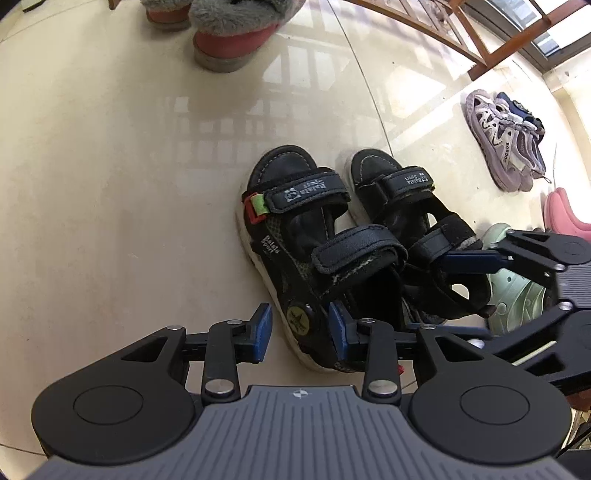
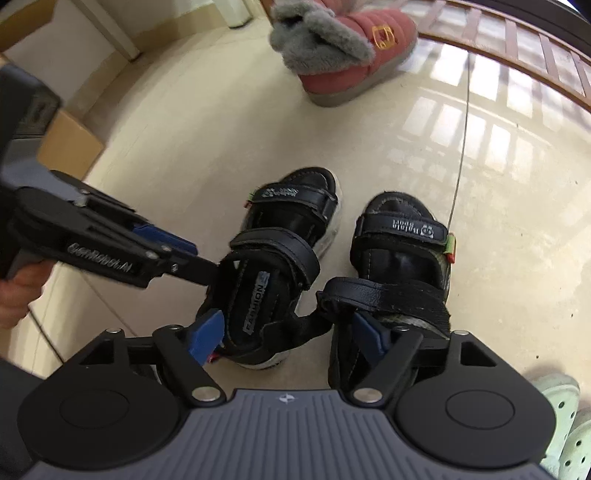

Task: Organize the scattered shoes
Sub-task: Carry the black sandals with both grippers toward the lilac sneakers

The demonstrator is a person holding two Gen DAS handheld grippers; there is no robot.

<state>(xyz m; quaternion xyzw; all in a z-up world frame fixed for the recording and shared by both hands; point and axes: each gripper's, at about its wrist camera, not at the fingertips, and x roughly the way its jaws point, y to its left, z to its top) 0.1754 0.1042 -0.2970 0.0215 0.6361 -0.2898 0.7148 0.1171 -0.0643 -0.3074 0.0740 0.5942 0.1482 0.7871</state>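
Two black strap sandals stand side by side on the cream tile floor, toes pointing away. My left gripper (image 1: 300,328) straddles the outer side wall of the left sandal (image 1: 295,236) near its star badge; floor shows between the outer pad and the sole, so it is open. In the right wrist view the left gripper (image 2: 192,254) reaches into that left sandal (image 2: 273,266) from the left. My right gripper (image 2: 288,334) stands wide open over the heels, gripping nothing; one pad is by the right sandal (image 2: 399,258). In the left wrist view the right gripper (image 1: 456,291) brackets the right sandal's (image 1: 402,199) heel.
Pink boots with grey fur (image 1: 229,40) stand ahead. A lilac and white pair of sneakers (image 1: 498,136) and a pink shoe (image 1: 565,214) lie at the right. A mint green clog (image 2: 565,424) sits close right. A cardboard box (image 2: 70,144) is left; a wooden frame (image 1: 443,33) runs behind.
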